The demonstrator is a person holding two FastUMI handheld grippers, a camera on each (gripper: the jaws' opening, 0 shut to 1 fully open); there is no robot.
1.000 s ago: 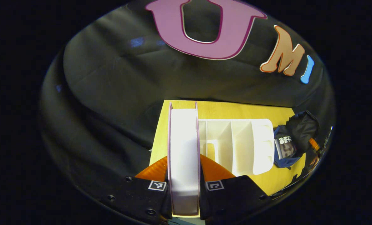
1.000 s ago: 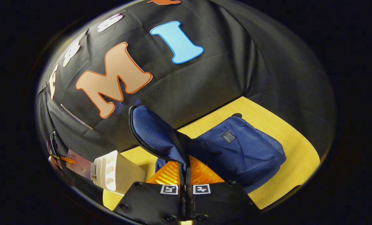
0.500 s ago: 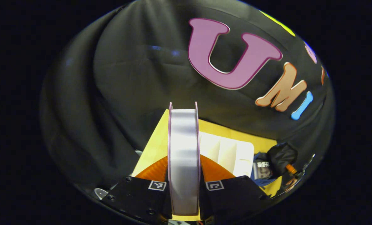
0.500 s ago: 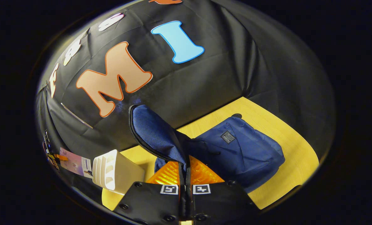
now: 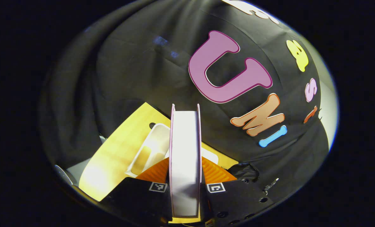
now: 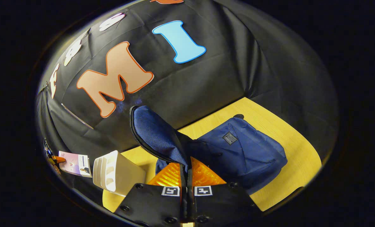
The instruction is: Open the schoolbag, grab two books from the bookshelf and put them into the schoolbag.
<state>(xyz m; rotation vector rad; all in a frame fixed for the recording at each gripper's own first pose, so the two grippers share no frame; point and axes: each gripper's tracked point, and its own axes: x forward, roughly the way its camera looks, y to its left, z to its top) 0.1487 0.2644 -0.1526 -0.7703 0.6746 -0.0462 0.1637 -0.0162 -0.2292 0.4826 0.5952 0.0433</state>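
left hand-held gripper [image 5: 185,167]: clamped on one book, a finger pressed against each cover. 2 ribbed fingers, a square marker tag on each.
book [image 5: 185,157]: seen edge-on, upright between the fingers. White page block, smooth, thin pinkish covers either side. Held up off the desk, in front of the black cloth wall. In the right gripper view the same book [image 6: 75,163] sits at far left, flat cover facing the camera, pale pink-lilac, beside the bookshelf.
count, books: 1 in view.
bookshelf [image 5: 149,151]: white plastic, smooth, rounded corners, on the desk below and left of the book, partly hidden behind it. In the right gripper view the bookshelf [image 6: 116,171] reads as a boxy white organiser with slotted dividers, left of the schoolbag. Slot contents can't tell.
desk [image 5: 118,151]: yellow wood-look top, flat, faint grain. One small dark round hole near its far edge.
right hand-held gripper [image 6: 186,171]: fingers pinched together on the schoolbag flap, fabric edge running down between them. 2 ribbed fingers, 2 marker tags.
flap [image 6: 157,135]: dark blue woven fabric, black zipper teeth along the left edge, lifted up off the bag, tapering to a rounded top.
schoolbag [image 6: 241,151]: 1, same blue fabric, soft and rumpled, lying on the desk [image 6: 294,151] right of the gripper. Small dark rectangular label patch on its front panel. Open at the flap.
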